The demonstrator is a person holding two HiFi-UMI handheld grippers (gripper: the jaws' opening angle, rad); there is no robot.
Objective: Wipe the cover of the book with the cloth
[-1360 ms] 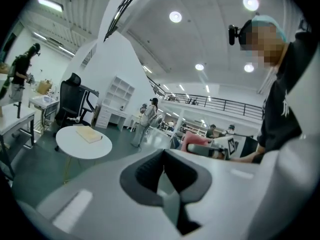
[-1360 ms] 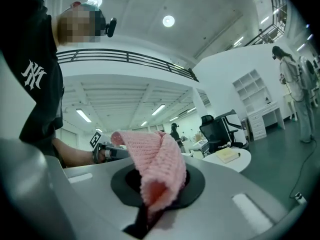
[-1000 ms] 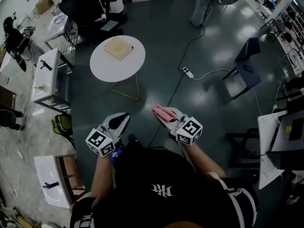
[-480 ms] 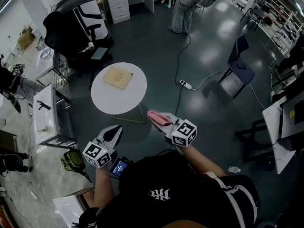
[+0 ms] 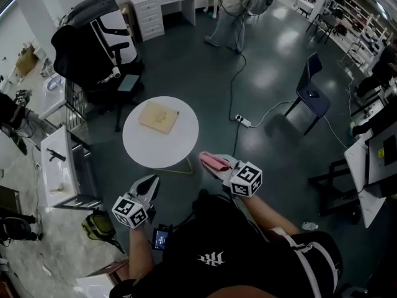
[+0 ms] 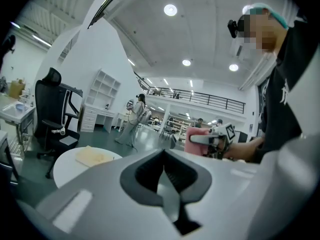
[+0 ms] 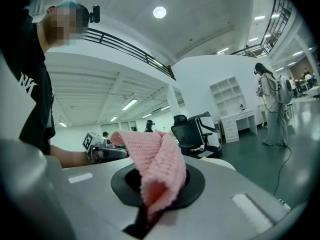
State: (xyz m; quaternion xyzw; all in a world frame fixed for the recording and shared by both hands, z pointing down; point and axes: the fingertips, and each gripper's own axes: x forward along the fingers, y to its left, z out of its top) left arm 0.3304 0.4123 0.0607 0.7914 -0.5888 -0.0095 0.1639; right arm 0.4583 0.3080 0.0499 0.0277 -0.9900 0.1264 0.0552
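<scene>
The book [image 5: 159,117] is a thin, pale tan slab lying flat on the round white desk [image 5: 155,146], set askew on its far half. The cloth [image 5: 211,161] is pink, knitted and folded over, pinched in the right tongs [image 5: 217,164] in the air just beside the desk's near edge.

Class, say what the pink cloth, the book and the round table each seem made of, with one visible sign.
Pink cloth: knitted yarn, soft and matte; looped ribs show. Book: tan, matte cover, perhaps card; too far to tell. Round table: smooth white top, material unclear.
</scene>
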